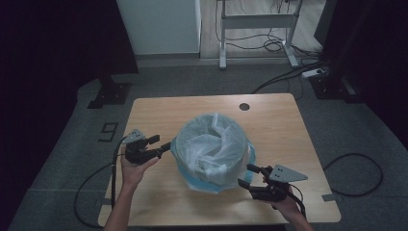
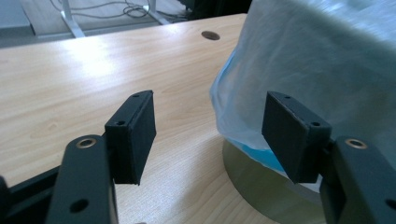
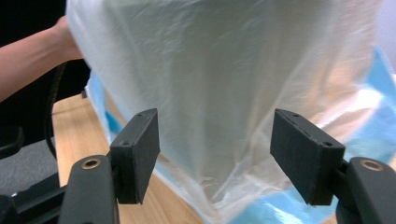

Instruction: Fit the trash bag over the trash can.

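Note:
A round bin stands mid-table, lined with a thin white plastic bag over a blue one whose edge hangs out low. My left gripper is open at the bin's left side, its far jaw tip close to the bag. In the left gripper view the bag and blue edge hang just behind the right jaw. My right gripper is open at the bin's lower right. The right gripper view has the white bag draped between and beyond the open jaws, with blue film at the right.
The wooden table has a cable hole at its far edge. Cables trail over the carpet on both sides. A white desk frame stands behind. In the right gripper view the person's left forearm is visible past the bag.

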Motion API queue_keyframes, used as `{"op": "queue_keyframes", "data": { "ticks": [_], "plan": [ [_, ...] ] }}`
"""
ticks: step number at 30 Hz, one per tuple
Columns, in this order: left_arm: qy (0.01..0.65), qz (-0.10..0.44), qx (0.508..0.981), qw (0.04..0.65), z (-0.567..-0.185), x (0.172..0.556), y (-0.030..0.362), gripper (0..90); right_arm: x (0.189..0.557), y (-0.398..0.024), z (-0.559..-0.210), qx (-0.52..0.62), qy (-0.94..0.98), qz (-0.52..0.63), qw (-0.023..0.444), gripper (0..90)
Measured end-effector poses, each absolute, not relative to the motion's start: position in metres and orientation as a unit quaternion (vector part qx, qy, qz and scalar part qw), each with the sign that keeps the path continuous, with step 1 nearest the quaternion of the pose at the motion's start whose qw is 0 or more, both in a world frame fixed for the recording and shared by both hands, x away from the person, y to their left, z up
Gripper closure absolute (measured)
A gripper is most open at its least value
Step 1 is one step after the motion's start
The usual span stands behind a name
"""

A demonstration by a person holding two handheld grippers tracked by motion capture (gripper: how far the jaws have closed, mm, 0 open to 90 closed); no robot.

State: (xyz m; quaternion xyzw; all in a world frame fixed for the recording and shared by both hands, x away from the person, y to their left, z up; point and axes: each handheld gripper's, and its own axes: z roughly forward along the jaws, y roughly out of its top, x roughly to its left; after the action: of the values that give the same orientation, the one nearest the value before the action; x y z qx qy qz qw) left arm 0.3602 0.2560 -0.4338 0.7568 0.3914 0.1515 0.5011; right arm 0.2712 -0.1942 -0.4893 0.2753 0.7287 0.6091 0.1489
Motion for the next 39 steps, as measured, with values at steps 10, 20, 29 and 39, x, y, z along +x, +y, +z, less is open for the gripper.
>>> {"op": "queue_keyframes", "data": {
  "ticks": [10,20,29,39],
  "plan": [
    [0.359,0.143,0.757,0.527,-0.424,0.356,0.258,33.8,0.279,-0.219,-0.493,0.314,0.714,0.605,0.158,32.3],
    [0.303,0.134,0.771,0.544,-0.403,0.357,0.248,35.3,0.284,-0.234,-0.496,0.341,0.705,0.598,0.172,33.7],
    [0.248,0.119,0.803,0.528,-0.38,0.359,0.229,36.7,0.283,-0.236,-0.498,0.343,0.706,0.596,0.17,35.7],
    [0.201,0.098,0.842,0.49,-0.364,0.369,0.196,40.1,0.283,-0.237,-0.499,0.345,0.706,0.597,0.16,37.7]
  ]
}}
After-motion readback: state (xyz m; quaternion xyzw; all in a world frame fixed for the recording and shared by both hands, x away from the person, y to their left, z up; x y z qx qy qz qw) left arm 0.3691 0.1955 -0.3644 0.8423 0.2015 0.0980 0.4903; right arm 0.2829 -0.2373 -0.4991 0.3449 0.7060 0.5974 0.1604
